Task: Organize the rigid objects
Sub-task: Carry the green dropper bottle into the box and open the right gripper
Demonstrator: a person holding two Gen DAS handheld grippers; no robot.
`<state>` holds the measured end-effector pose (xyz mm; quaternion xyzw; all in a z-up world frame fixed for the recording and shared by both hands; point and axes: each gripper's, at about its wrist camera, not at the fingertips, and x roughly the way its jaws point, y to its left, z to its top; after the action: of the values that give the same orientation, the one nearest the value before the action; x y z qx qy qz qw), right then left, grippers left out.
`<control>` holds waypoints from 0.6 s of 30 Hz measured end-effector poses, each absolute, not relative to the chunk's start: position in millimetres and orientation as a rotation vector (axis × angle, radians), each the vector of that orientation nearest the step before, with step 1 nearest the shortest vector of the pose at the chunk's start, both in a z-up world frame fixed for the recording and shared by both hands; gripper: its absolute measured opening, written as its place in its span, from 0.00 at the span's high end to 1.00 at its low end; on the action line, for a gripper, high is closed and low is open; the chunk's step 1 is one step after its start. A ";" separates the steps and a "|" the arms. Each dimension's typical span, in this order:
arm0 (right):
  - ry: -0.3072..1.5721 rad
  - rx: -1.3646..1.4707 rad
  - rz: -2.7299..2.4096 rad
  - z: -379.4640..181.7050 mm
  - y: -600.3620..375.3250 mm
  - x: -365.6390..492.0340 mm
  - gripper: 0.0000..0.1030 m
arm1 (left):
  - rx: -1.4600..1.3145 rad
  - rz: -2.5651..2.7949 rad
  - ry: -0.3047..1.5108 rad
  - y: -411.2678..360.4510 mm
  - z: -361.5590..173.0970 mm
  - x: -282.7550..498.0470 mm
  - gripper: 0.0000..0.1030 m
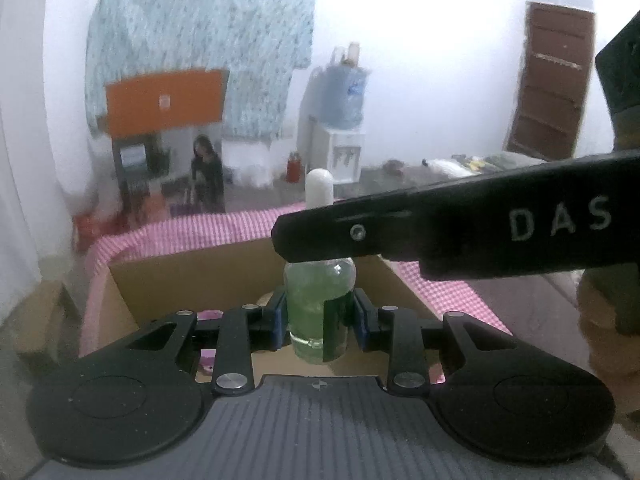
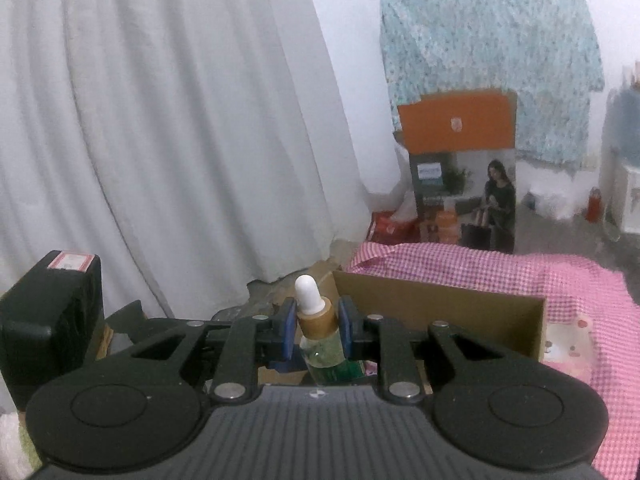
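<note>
Above the cardboard box (image 1: 192, 280), both grippers' fingers (image 1: 280, 316) clamp one green-filled, white-capped dropper bottle (image 1: 318, 308).

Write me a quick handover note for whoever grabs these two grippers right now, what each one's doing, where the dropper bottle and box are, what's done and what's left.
Left gripper: blue pads flank the lower body of the green dropper bottle; contact is unclear.
Right gripper: shut on the same bottle at its tan collar, white bulb sticking up above the pads.
The bottle is upright, over the open cardboard box, which sits on the pink checked cloth. Something pink already lies in the box.
Done: bottle picked up and brought to the box.
Left: probably lower it in, release both grippers, then fetch whatever else needs sorting.
</note>
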<state>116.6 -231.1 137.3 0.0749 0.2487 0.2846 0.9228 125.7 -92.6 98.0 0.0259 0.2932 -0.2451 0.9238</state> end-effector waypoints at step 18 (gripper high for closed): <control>0.813 0.310 0.588 30.7 -248.9 225.5 0.76 | -0.018 -0.415 0.932 -102.5 19.3 199.2 0.70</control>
<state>225.5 -248.9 30.7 0.1480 0.3882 0.2805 0.8653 199.2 -102.5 19.3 -0.0088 0.4460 -0.1985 0.8727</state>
